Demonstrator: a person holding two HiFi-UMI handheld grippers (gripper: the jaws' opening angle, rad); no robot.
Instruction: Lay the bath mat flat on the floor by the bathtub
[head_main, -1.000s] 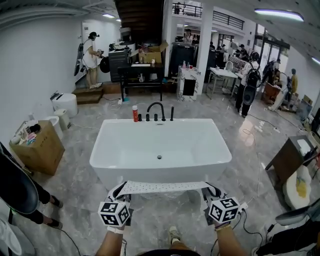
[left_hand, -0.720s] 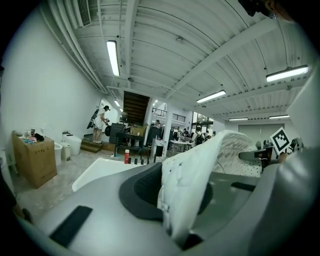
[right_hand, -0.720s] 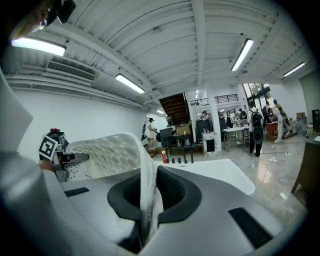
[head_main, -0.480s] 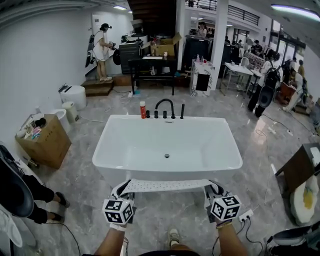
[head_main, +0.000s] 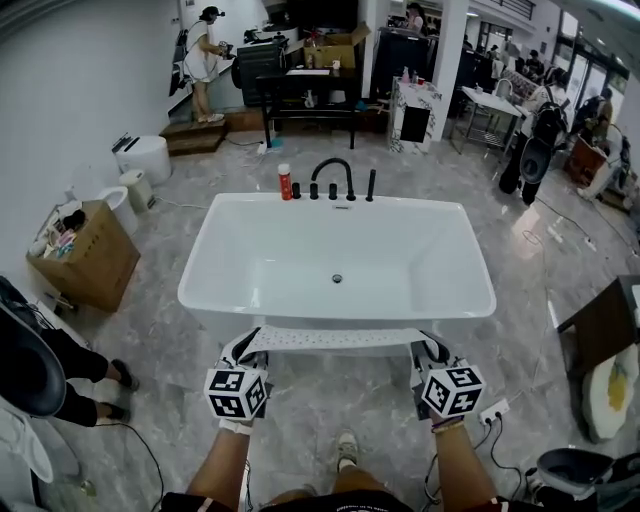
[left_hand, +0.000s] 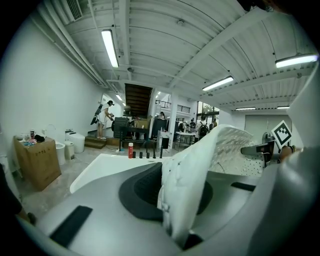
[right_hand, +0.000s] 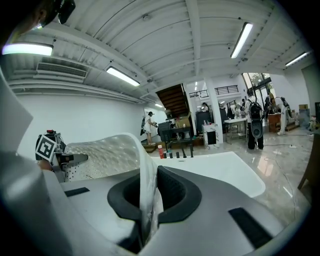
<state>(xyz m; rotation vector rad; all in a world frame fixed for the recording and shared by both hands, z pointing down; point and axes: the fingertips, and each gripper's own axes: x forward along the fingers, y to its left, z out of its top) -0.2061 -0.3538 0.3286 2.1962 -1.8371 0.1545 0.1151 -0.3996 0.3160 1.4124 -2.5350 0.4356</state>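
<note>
A white perforated bath mat (head_main: 335, 339) hangs stretched between my two grippers, just in front of the near rim of the white bathtub (head_main: 250, 270). My left gripper (head_main: 247, 352) is shut on the mat's left corner (left_hand: 187, 175). My right gripper (head_main: 428, 350) is shut on its right corner (right_hand: 145, 190). In both gripper views the mat arches up from the jaws toward the other gripper. The mat is held above the grey marble floor (head_main: 330, 410), roughly level with the tub's rim.
A black faucet (head_main: 333, 178) and a red bottle (head_main: 285, 182) stand at the tub's far rim. A cardboard box (head_main: 85, 258) and a toilet (head_main: 143, 157) are at the left. A power strip (head_main: 492, 411) with a cable lies at the right. A person's legs (head_main: 85, 375) are near left.
Both grippers have moved forward and down with the mat, closer to the tub's near side. The mat stays stretched between them.
</note>
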